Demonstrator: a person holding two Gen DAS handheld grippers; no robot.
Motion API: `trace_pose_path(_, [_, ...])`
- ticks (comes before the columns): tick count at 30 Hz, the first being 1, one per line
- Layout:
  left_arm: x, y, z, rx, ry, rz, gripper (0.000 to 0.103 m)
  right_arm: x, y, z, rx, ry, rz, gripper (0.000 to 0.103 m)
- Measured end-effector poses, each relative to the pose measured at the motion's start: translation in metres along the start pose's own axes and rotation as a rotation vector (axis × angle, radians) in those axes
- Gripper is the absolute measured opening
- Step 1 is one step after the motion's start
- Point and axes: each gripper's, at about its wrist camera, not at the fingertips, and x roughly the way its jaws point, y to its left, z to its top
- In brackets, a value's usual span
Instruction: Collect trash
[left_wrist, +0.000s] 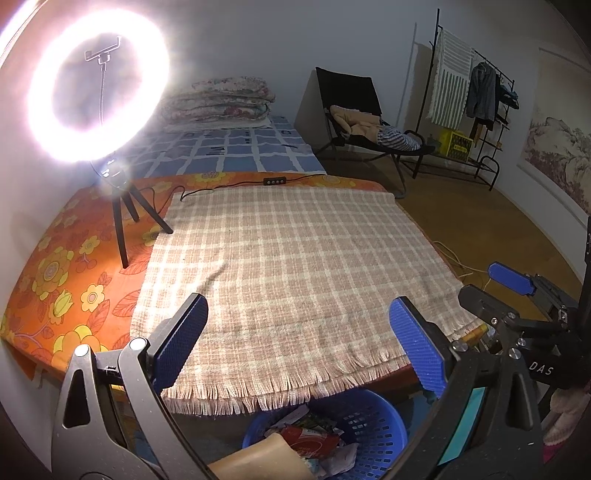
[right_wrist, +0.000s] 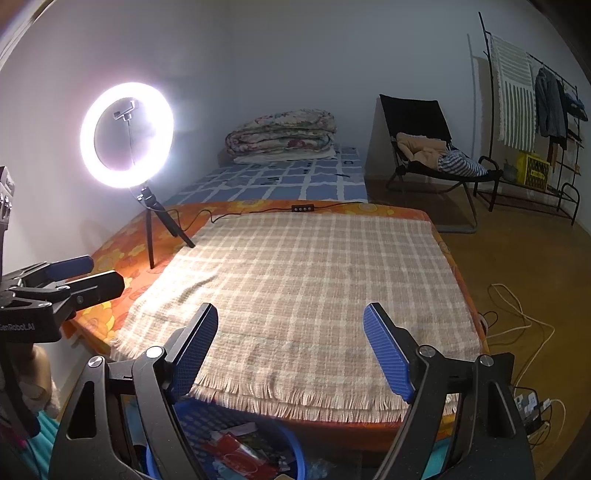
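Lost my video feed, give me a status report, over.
Left gripper and right gripper open, empty. Trash in blue basket below the mattress edge. Checked blanket bare of litter, nothing blocking.

Lit ring light (right_wrist: 126, 134) on small tripod stands at left on orange floral mattress (right_wrist: 118, 240). Checked beige blanket (right_wrist: 306, 288) spread over mattress, fringe at near edge. Behind: bed with blue checked sheet (right_wrist: 295, 181), folded floral quilt (right_wrist: 282, 134). Right: black folding chair (right_wrist: 424, 140) holding clothes, clothes rack (right_wrist: 532, 110), cables on floor (right_wrist: 517, 314).
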Motion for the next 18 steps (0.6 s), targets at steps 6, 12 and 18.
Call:
trace_pose_path(6, [0.0002,-0.0008,-0.0001,0.002,-0.001,0.003,0.100,-0.0002,0.0005,-0.0002,0.003,-0.001,-0.003,0.081])
trace_pose_path(12, [0.0022,0.0010,-0.0004,0.000,0.000,0.012,0.100,0.0002,-0.0003,-0.0016,0.003,-0.001,0.001,0.081])
trace_pose_path(18, [0.0024,0.0018,-0.0005,0.002,0.002,0.017,0.100,0.0018,0.0012,-0.0032,0.005,0.005,0.004,0.081])
